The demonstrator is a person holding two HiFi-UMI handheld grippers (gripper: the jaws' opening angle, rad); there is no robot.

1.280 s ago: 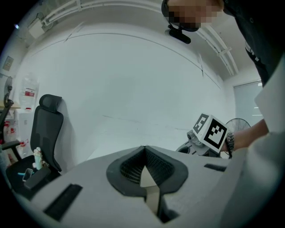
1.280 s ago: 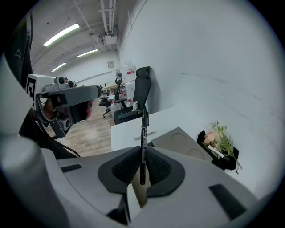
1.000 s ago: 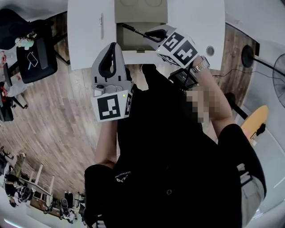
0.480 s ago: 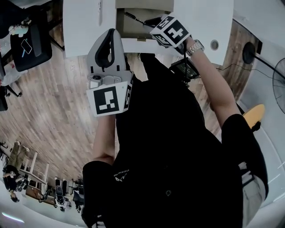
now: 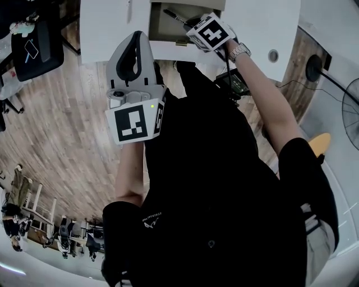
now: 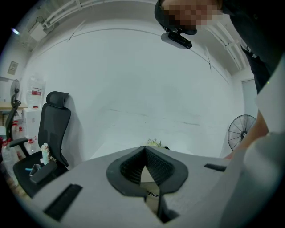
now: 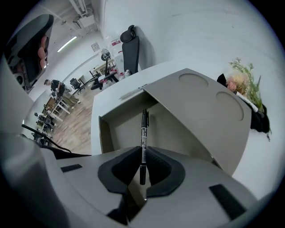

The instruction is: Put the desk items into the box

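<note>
A black pen [image 7: 143, 133] sticks out from between the jaws of my right gripper [image 7: 142, 171], which is shut on it. The pen's tip points over the open tan box [image 7: 122, 127]; its lid [image 7: 209, 107] leans back to the right. From the head view the right gripper [image 5: 192, 25] hovers at the box [image 5: 162, 25] with the pen [image 5: 175, 17] slanting over its inside. My left gripper [image 5: 136, 39] is held off the desk's near edge, beside the box. Its jaws [image 6: 144, 153] are shut, nothing between them.
The box sits on a white desk [image 5: 104, 31], where a thin pale item [image 5: 128, 12] lies to its left. Flowers [image 7: 242, 84] stand behind the lid. A black office chair [image 6: 53, 129] and a fan [image 6: 242, 131] stand by the wall. Wooden floor lies below.
My right gripper has carried the pen farther out over the open box. The left gripper has stayed in about the same place, still shut.
</note>
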